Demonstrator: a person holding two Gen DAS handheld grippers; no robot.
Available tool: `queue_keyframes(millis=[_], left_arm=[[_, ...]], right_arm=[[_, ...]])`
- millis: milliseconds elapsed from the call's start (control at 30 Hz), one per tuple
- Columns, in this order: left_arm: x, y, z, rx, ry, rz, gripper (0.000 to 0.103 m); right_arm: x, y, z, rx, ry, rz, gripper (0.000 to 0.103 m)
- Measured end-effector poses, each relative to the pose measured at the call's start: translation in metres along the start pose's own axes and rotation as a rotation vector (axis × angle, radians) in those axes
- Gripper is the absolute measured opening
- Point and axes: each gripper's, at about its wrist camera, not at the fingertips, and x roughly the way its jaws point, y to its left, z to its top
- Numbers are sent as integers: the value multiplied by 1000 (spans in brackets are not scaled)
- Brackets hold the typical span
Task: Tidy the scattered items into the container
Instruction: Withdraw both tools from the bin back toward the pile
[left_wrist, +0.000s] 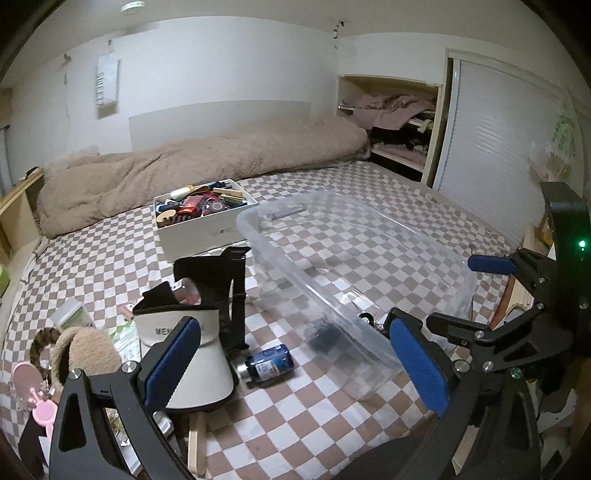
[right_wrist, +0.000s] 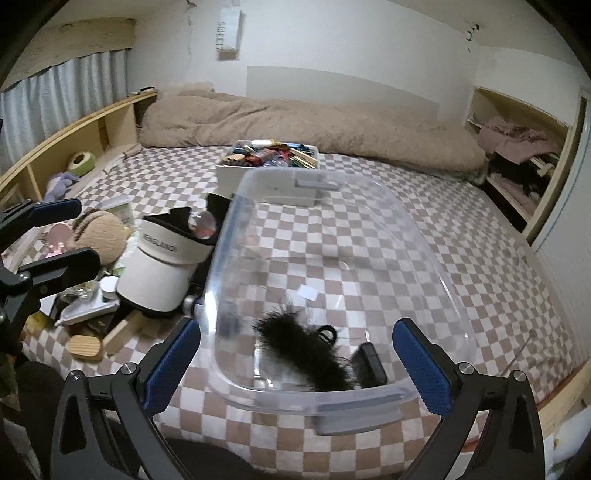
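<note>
A clear plastic container (left_wrist: 369, 236) (right_wrist: 225, 236) sits on the checked bed. In it lie a black fluffy item (right_wrist: 306, 350), a small black box (right_wrist: 369, 363) and a black clip (right_wrist: 327, 332). My right gripper (right_wrist: 295, 363) is open above the container's near end, its pads wide of the rim and gripping nothing. My left gripper (left_wrist: 295, 363) is open and empty, above a blue bottle (left_wrist: 269, 365) and a white visor cap (left_wrist: 184, 350) (right_wrist: 159, 266) beside the container. Each gripper shows in the other's view: the right gripper (left_wrist: 476, 295) at the right edge, the left gripper (right_wrist: 62, 238) at the left edge.
A heap left of the container holds brown plush earmuffs (left_wrist: 88, 350) (right_wrist: 103, 229), a pink mirror (left_wrist: 26, 373) and a wooden block (right_wrist: 86, 347). Behind stand a white box (left_wrist: 207, 236) (right_wrist: 236, 177) full of small items and a beige duvet (left_wrist: 203, 162). The bed edge runs at the right.
</note>
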Motion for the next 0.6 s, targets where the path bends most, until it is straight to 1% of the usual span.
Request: queue_keyframes(millis=[300,500,600], left_arm=[[-29,31,-25,-15,-9,103,103],[-56,56,-43,-57,-25,165,103],[-70,66,-51,-81,-33,181,103]], right_arm=[[-6,42,3,-35,-19,48,103],[-16,74,5,-60,-37,87,103],[-20,91,4,-72,-43,109,103]])
